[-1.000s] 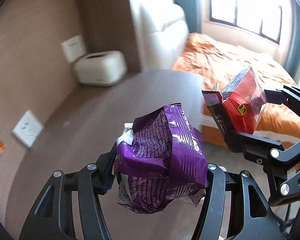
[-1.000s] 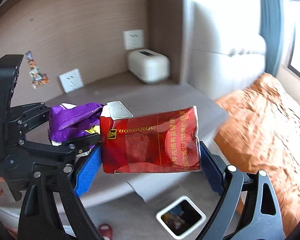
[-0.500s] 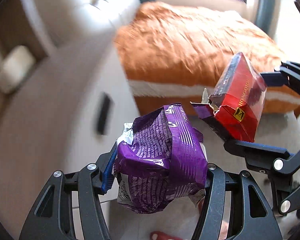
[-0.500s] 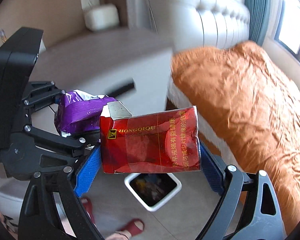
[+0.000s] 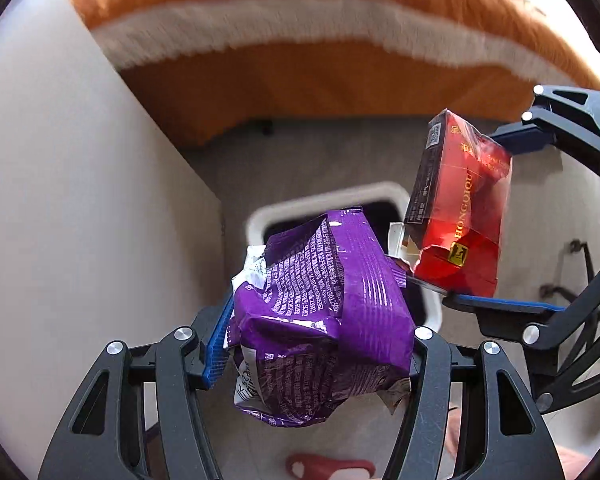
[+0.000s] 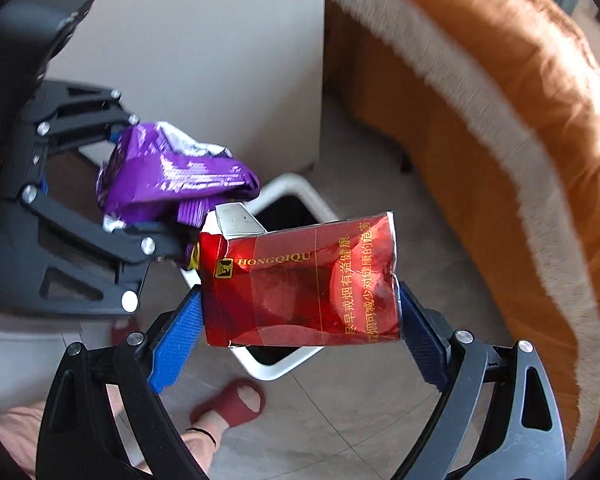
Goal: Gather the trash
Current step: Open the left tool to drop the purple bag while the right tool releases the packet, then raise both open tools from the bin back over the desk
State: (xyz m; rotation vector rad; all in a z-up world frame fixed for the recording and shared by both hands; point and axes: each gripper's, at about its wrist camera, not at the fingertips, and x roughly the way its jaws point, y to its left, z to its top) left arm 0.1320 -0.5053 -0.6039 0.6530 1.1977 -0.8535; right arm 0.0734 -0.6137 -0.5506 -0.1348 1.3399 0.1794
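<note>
Two grippers, two pieces of trash, one bin beneath them.

The left gripper [image 5: 320,328] is clamped on one crumpled purple snack wrapper [image 5: 320,320], covered in small white print too fine to read. The right gripper [image 6: 300,320] pinches one crushed red cigarette pack [image 6: 300,284] between its blue pads [image 6: 176,340]; gold lettering on the pack reads "HONGQIQU" beside a gold square logo, with a column of yellow Chinese characters along its far end. Its torn foil flap touches the wrapper. One white-rimmed bin [image 6: 296,188] with a dark inside lies below and just ahead of both grippers. One red slipper [image 6: 236,400] shows on a foot under the right gripper. An orange bedspread [image 6: 500,120] with a white band lies ahead and to the right.
</note>
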